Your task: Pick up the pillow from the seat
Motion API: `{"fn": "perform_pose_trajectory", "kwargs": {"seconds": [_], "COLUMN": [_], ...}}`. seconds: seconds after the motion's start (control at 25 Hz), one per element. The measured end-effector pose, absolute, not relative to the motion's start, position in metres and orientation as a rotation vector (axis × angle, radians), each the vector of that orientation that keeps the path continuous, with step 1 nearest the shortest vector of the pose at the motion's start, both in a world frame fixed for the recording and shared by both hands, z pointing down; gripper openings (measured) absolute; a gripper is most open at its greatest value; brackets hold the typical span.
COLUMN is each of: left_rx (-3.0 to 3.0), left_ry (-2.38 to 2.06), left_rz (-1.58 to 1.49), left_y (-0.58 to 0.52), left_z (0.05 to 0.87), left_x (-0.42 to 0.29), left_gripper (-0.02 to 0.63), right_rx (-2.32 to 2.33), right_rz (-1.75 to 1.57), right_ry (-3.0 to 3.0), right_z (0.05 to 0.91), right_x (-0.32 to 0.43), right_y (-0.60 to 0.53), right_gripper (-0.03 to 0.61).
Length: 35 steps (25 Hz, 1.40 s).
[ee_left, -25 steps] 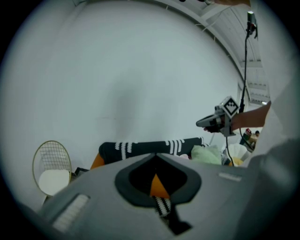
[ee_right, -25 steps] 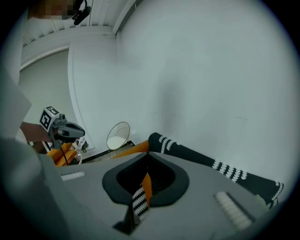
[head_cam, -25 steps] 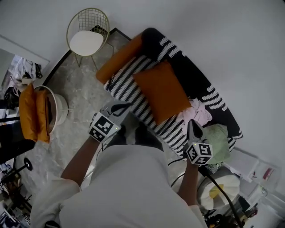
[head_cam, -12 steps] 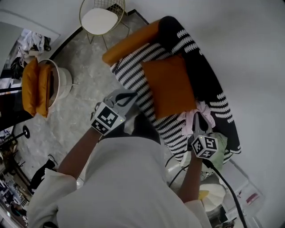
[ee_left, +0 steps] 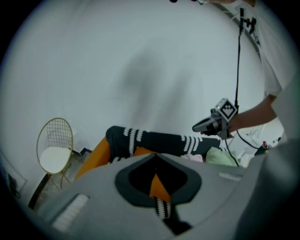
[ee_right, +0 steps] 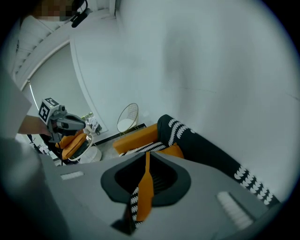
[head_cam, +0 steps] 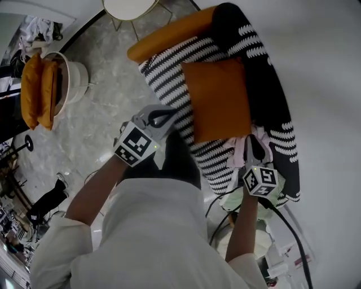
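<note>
An orange square pillow [head_cam: 217,99] lies flat on the black-and-white striped seat [head_cam: 169,84] of a small sofa. My left gripper [head_cam: 169,117] is shut and hovers off the seat's front edge, short of the pillow's left side, with nothing in it. My right gripper [head_cam: 256,145] hangs over a pink cloth [head_cam: 238,151] by the pillow's near right corner. Its jaws have just been opening to a narrow slit and hold nothing. In the right gripper view the pillow [ee_right: 174,151] shows beyond the jaw tips [ee_right: 147,154]. The left gripper view has the tips [ee_left: 155,157] meeting.
An orange bolster armrest [head_cam: 169,34] caps the sofa's far end, below its dark backrest [head_cam: 271,96]. A gold wire chair [head_cam: 127,7] and a round white seat with orange cushions [head_cam: 42,84] stand on the marble floor. A cable [head_cam: 293,231] trails from my right gripper.
Both grippers have come down and forward toward the sofa. The left one now sits at the seat's front edge, the right one over the pink cloth beside the pillow.
</note>
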State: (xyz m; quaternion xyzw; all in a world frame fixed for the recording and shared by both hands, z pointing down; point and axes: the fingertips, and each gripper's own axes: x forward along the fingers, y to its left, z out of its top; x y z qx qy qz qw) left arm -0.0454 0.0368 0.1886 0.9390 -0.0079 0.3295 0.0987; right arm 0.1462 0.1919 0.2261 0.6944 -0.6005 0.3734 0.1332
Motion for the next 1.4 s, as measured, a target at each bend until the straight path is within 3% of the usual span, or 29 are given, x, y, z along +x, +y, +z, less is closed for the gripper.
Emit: {"fn": "perform_pose_trajectory", "kwargs": {"seconds": [0.32, 0.4, 0.6, 0.92, 1.4], "left_rx": [2.677, 2.637, 2.57, 2.433, 2.186], "left_ry": [-0.114, -0.129, -0.15, -0.161, -0.24], "left_rz": [0.969, 0.96, 0.977, 0.927, 0.858], "left_y": [0.029, 0.029, 0.02, 0.021, 0.032], "left_z": [0.274, 0.295, 0.358, 0.436, 0.533], "left_x": [-0.022, -0.016, -0.016, -0.004, -0.007], "left_gripper": [0.0, 0.041, 0.043, 0.061, 0.125], "right_rx": [1.951, 1.955, 1.988, 1.905, 1.71], "right_rz": [1.096, 1.107, 1.183, 1.204, 1.159], "right_ry": [-1.711, -1.686, -1.616, -1.602, -1.592], "right_z": [0.306, 0.324, 0.382, 0.443, 0.519], "right_x": [0.17, 0.183, 0.187, 0.19, 0.203], "right_y": [0.186, 0.185, 0.177, 0.169, 0.148], "right_gripper": [0.056, 0.067, 0.075, 0.15, 0.207]}}
